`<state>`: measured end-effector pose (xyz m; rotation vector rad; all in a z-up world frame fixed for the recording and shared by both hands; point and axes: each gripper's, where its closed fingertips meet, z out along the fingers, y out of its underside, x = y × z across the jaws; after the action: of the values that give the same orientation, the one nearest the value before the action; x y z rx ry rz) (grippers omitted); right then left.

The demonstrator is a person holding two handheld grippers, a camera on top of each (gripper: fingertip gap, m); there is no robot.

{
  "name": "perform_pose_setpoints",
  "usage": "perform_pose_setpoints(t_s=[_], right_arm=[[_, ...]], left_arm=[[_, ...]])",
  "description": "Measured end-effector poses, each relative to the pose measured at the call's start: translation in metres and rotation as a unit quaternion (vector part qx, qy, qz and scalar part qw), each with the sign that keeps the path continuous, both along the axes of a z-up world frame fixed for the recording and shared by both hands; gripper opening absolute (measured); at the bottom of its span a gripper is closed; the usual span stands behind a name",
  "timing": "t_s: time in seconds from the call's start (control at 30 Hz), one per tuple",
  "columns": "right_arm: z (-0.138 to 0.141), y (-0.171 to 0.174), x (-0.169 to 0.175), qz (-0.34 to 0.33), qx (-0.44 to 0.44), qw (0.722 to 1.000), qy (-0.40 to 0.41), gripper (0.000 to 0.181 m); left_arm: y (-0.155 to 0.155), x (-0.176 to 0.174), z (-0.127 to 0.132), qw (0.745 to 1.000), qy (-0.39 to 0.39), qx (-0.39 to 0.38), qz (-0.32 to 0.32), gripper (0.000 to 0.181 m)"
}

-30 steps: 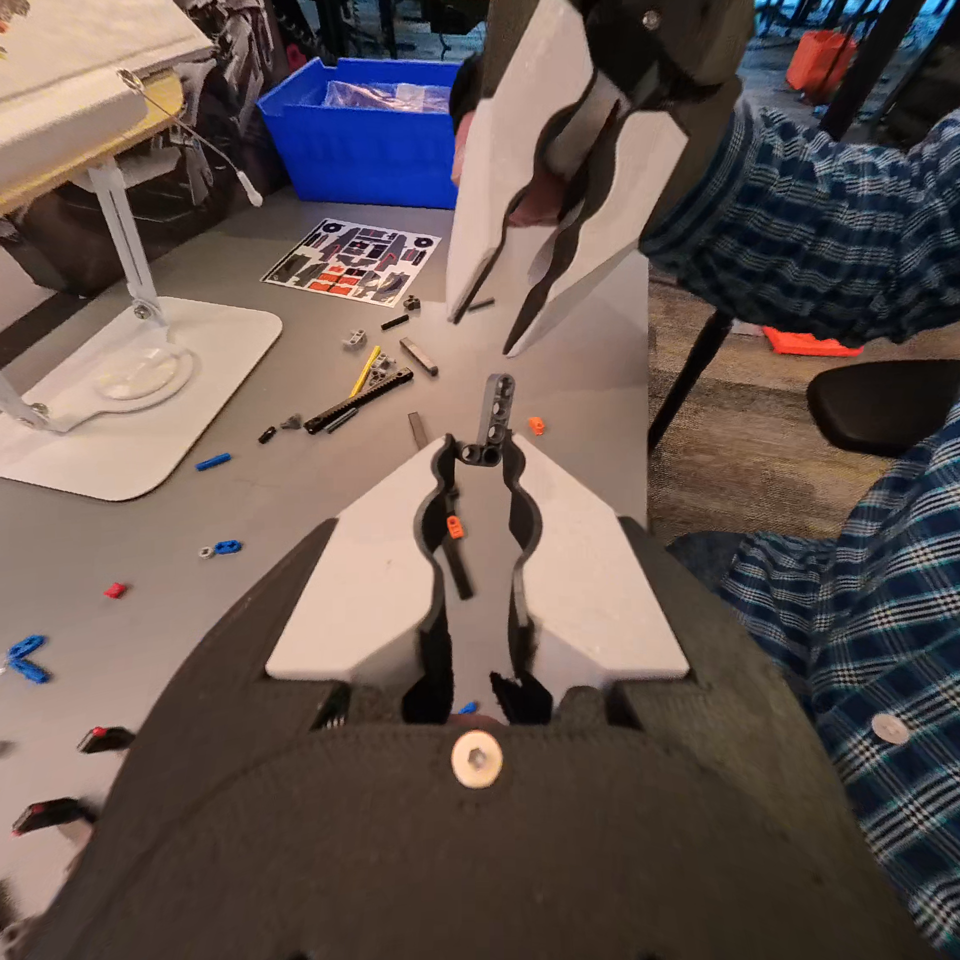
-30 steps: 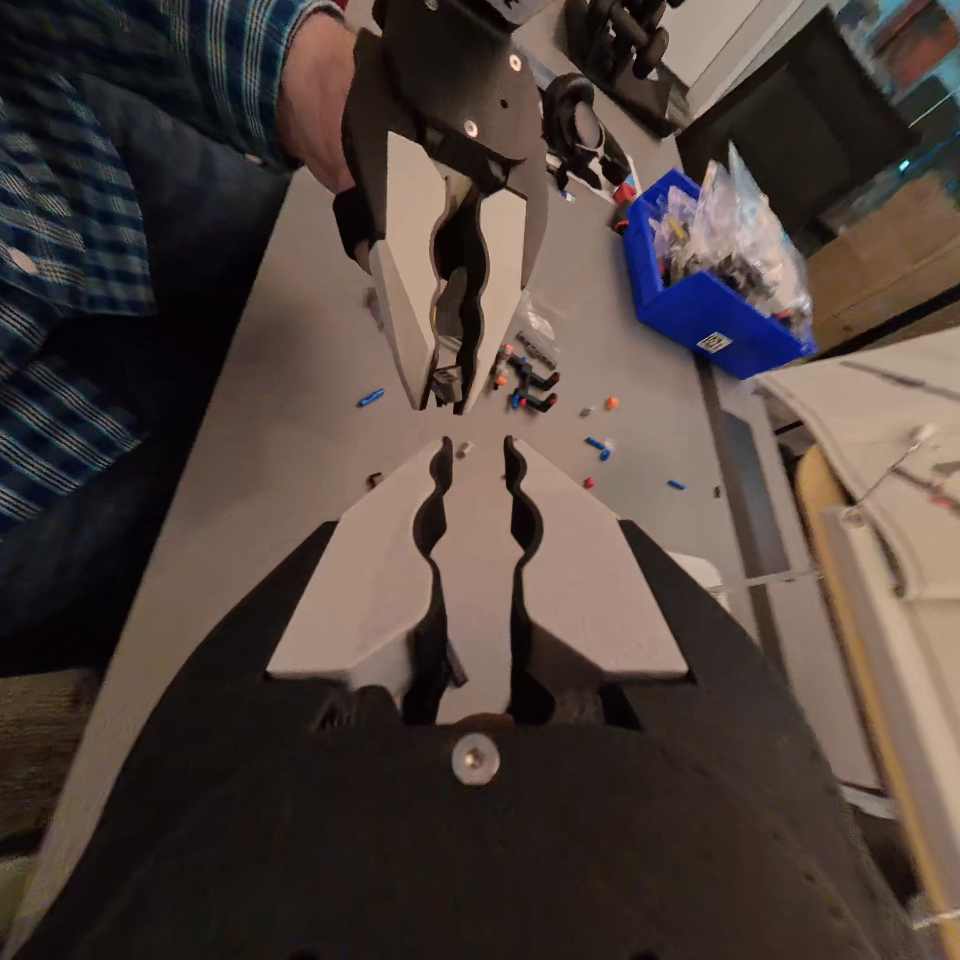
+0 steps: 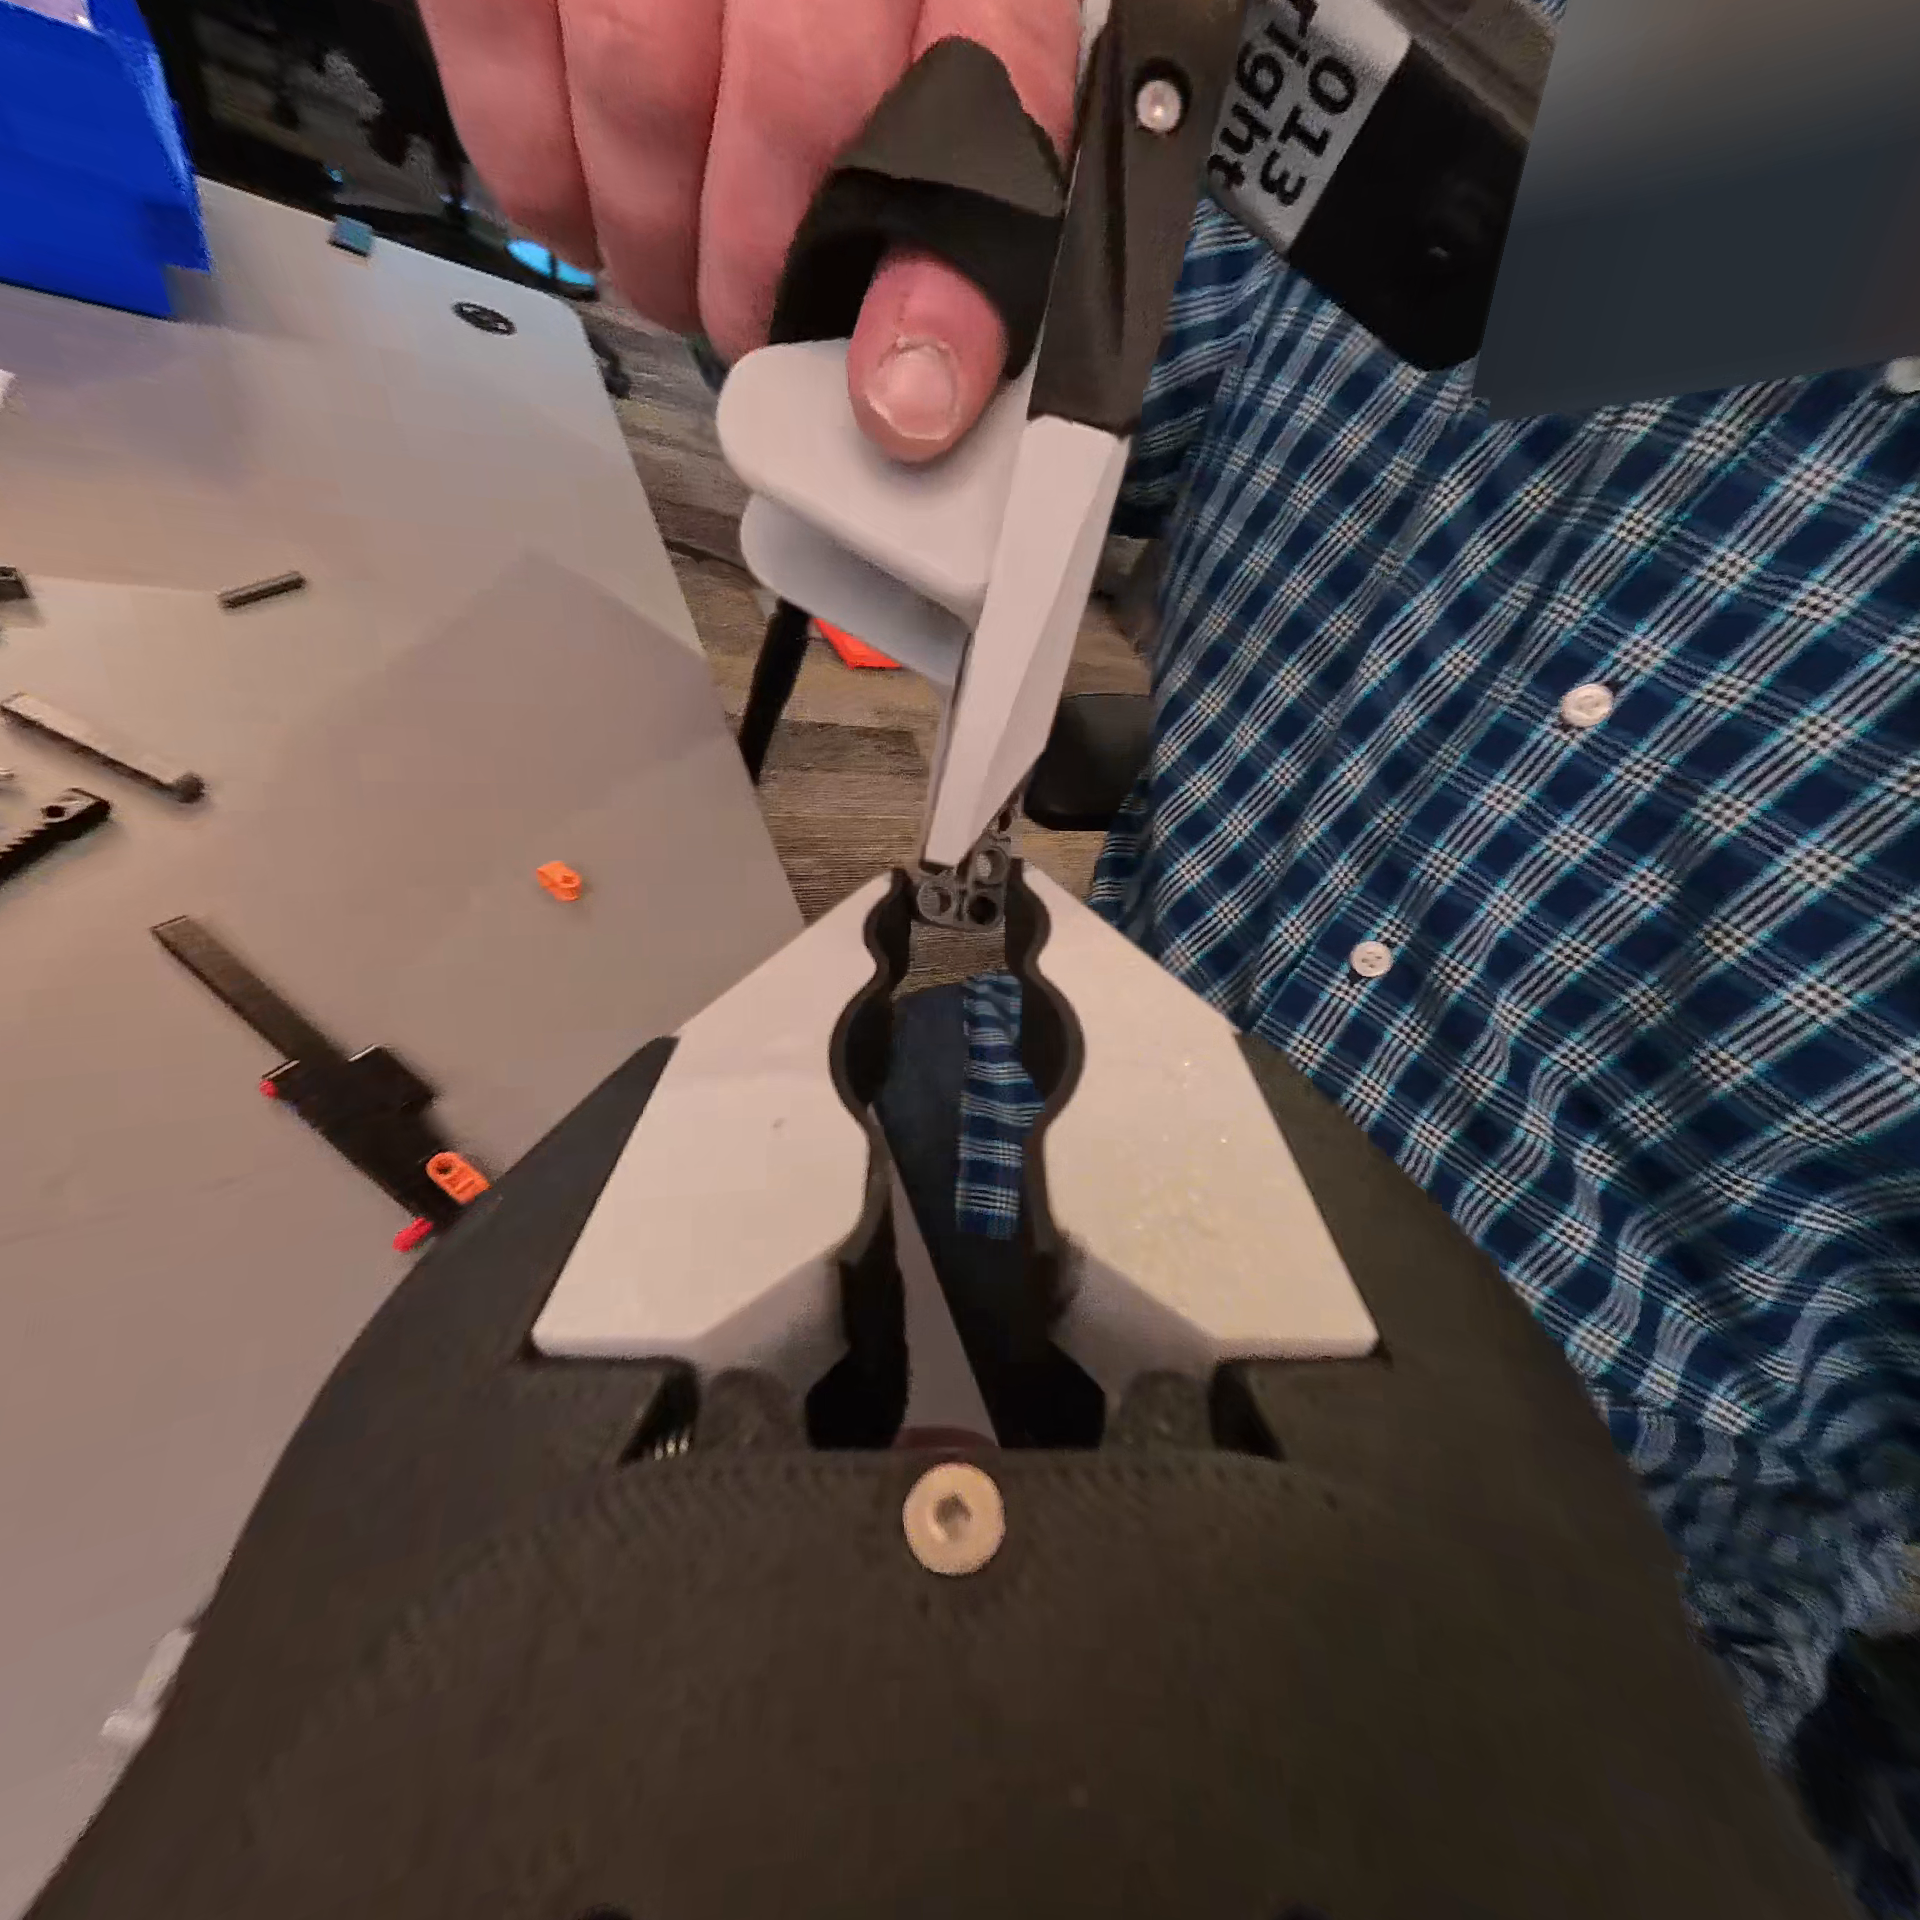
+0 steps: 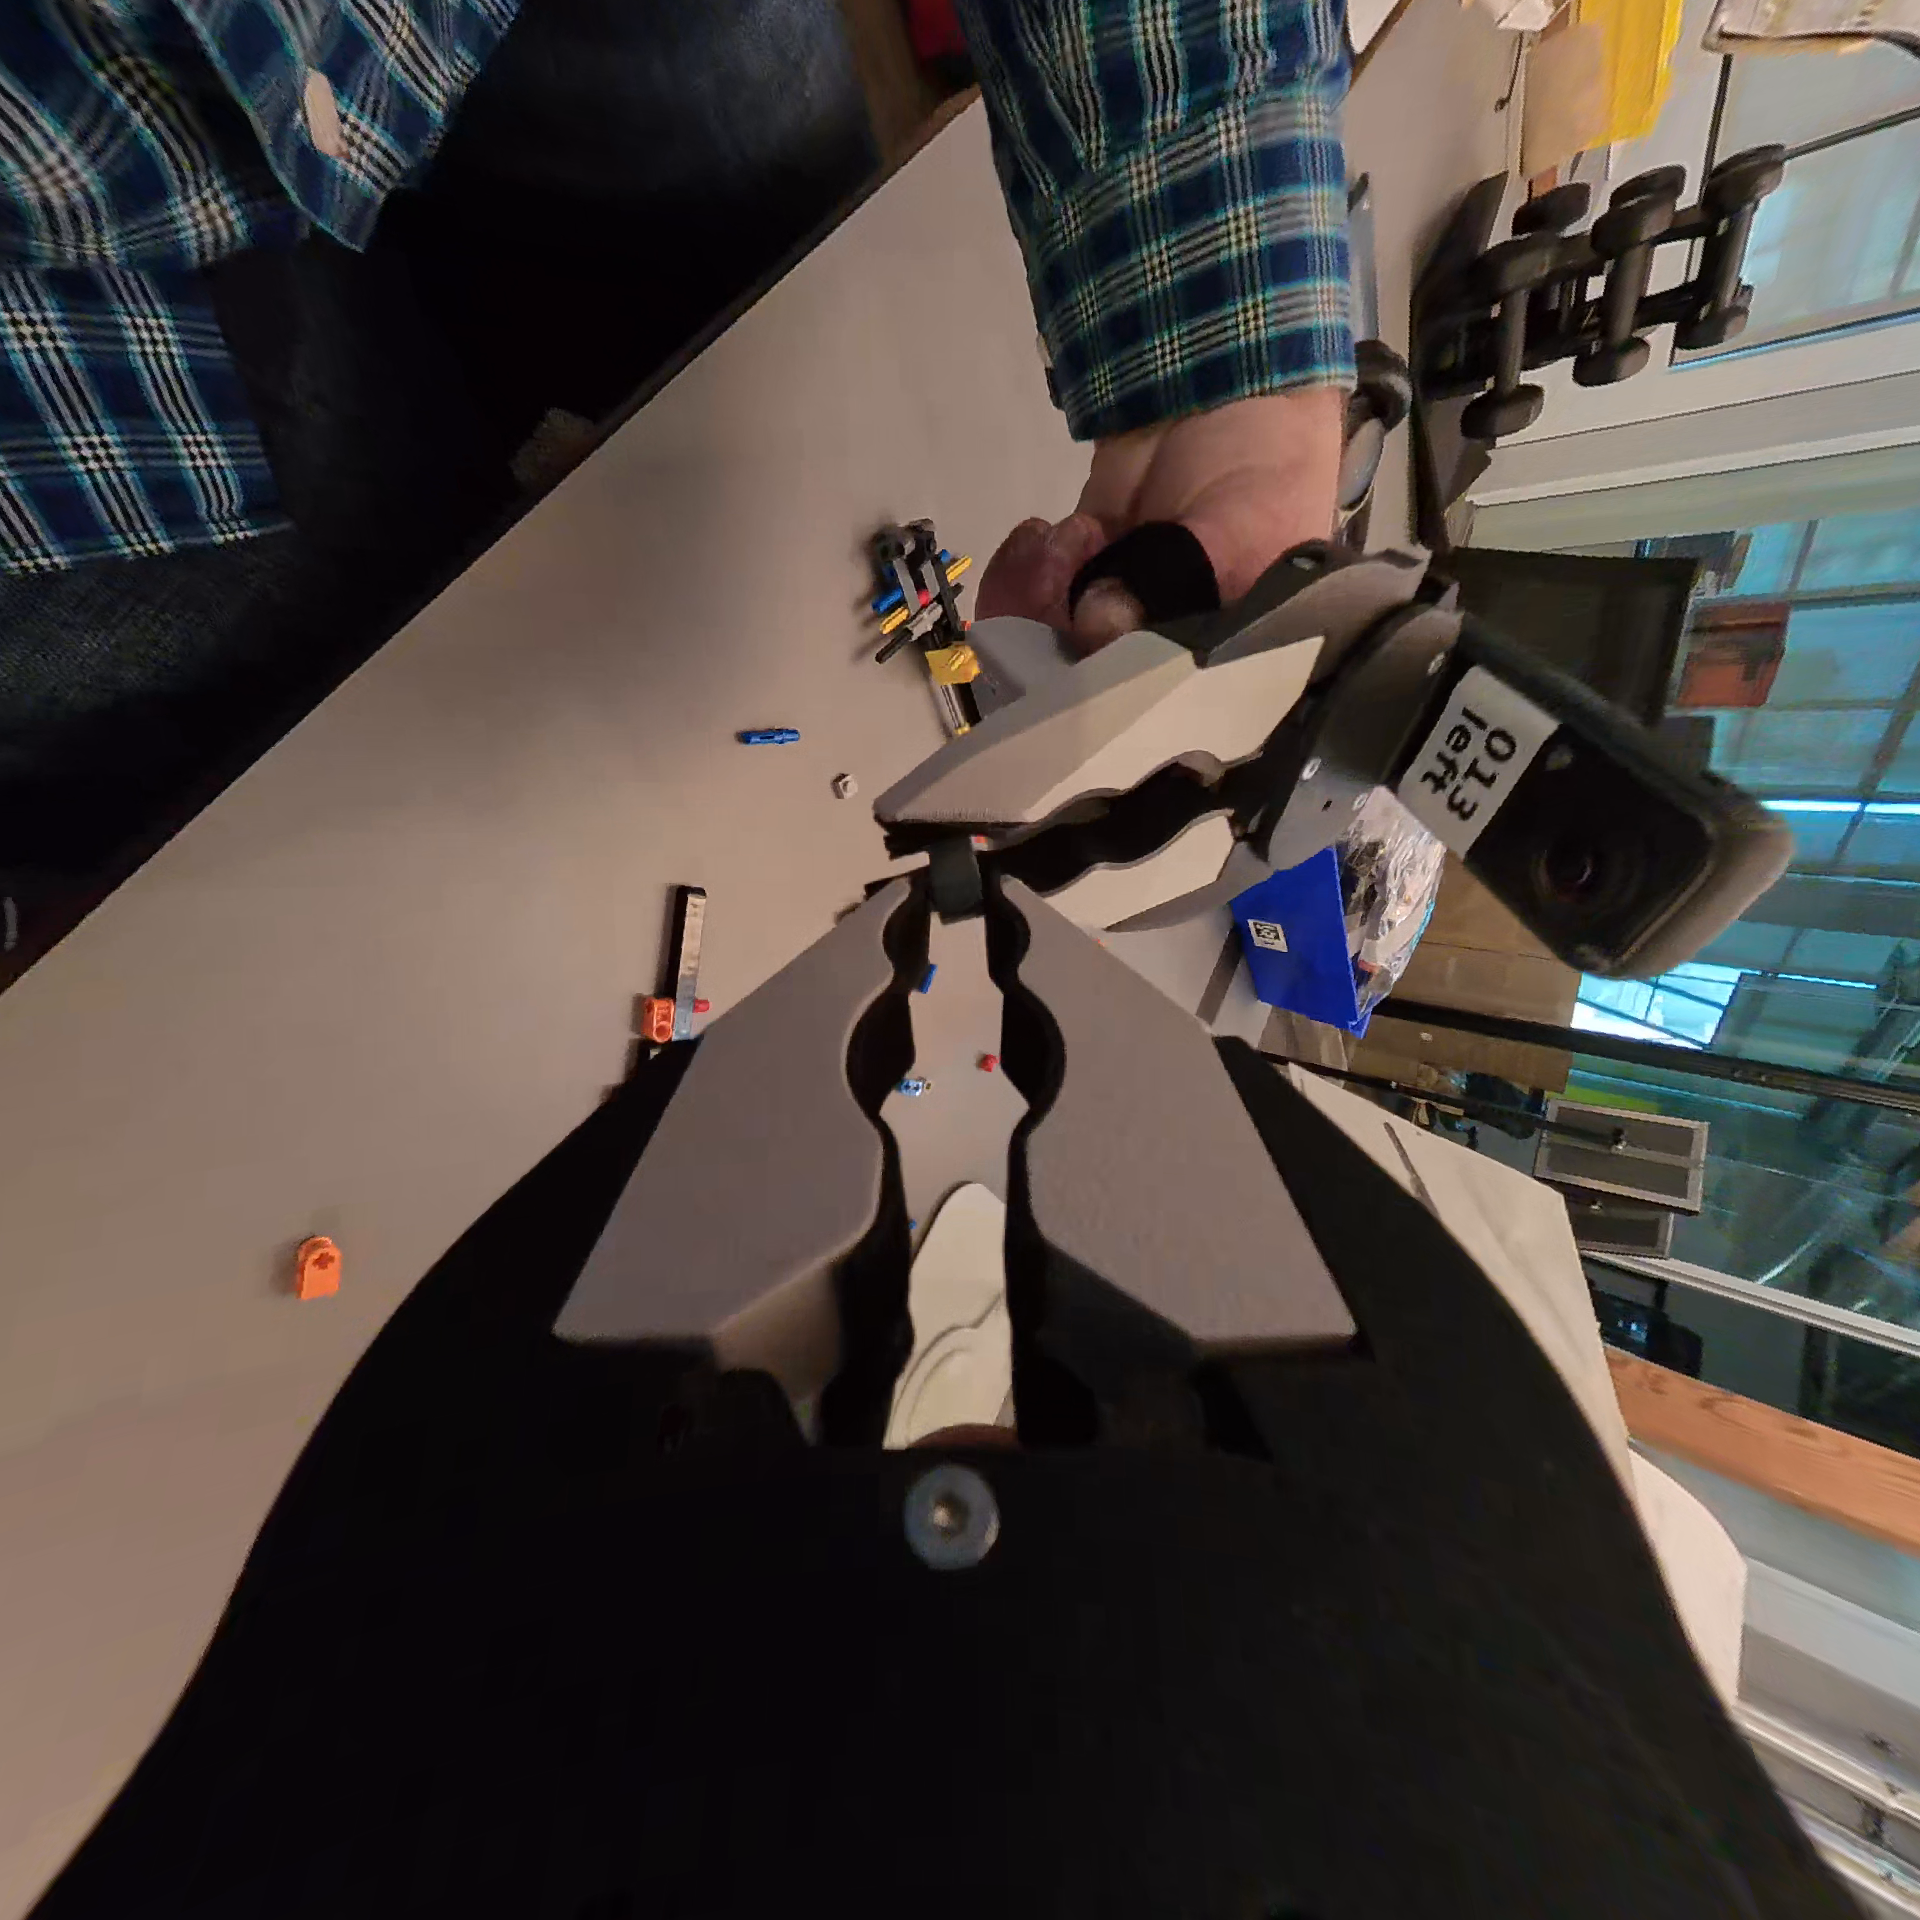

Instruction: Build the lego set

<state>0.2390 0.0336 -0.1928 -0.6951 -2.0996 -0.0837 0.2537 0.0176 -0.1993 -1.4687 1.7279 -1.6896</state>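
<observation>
The left gripper (image 3: 961, 902) is held above the edge of a grey table (image 3: 436, 644), its jaws clamped on the short end of a small dark grey lego beam (image 3: 966, 896) with round holes. The beam is in the air, off the table, in front of a person's blue checked shirt (image 3: 1538, 831).

The right gripper (image 3: 971, 847) comes down from above, gripped by a hand (image 3: 727, 177) (one finger through a black loop). In the left wrist view its grey tips meet the upper part of the same beam. In the right wrist view the beam (image 4: 954, 878) sits between that gripper's tips (image 4: 951, 904), with the left gripper (image 4: 914, 831) crossing in from the right; whether the right jaws are pressed on the beam or just around it cannot be told.

Loose pieces lie spread on the table: an orange connector (image 3: 559, 880), a long black beam (image 3: 312, 1060) with an orange piece (image 3: 455, 1174) at its near end, and a thin black rod (image 3: 260, 590). The right wrist view also shows a small partly built lego assembly (image 4: 925, 603) in black, yellow and blue, a blue pin (image 4: 769, 737), another orange piece (image 4: 317, 1268), and a blue bin (image 4: 1309, 935) holding clear bags.
</observation>
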Motion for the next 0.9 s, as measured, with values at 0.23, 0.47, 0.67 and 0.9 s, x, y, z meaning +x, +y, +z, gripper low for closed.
perform_pose_setpoints(t_s=[0.23, 0.47, 0.67, 0.9], right_arm=[[-0.006, -0.001, 0.002, -0.009, -0.026, 1.000, -0.014, 0.005], [-0.008, 0.026, 0.009, -0.067, -0.088, 0.994, 0.004, 0.005], [-0.023, 0.069, 0.026, -0.148, -0.222, 0.964, 0.012, 0.005], [-0.066, 0.091, 0.024, -0.221, -0.437, 0.870, -0.054, 0.004]], left_arm=[[0.001, 0.002, -0.006, 0.999, 0.003, -0.037, -0.019, 0.016], [0.028, 0.007, -0.013, 0.997, -0.001, -0.016, 0.073, 0.040], [0.062, -0.003, -0.044, 0.969, 0.038, 0.061, 0.237, 0.053], [0.060, -0.012, -0.103, 0.902, 0.198, 0.207, 0.323, 0.051]])
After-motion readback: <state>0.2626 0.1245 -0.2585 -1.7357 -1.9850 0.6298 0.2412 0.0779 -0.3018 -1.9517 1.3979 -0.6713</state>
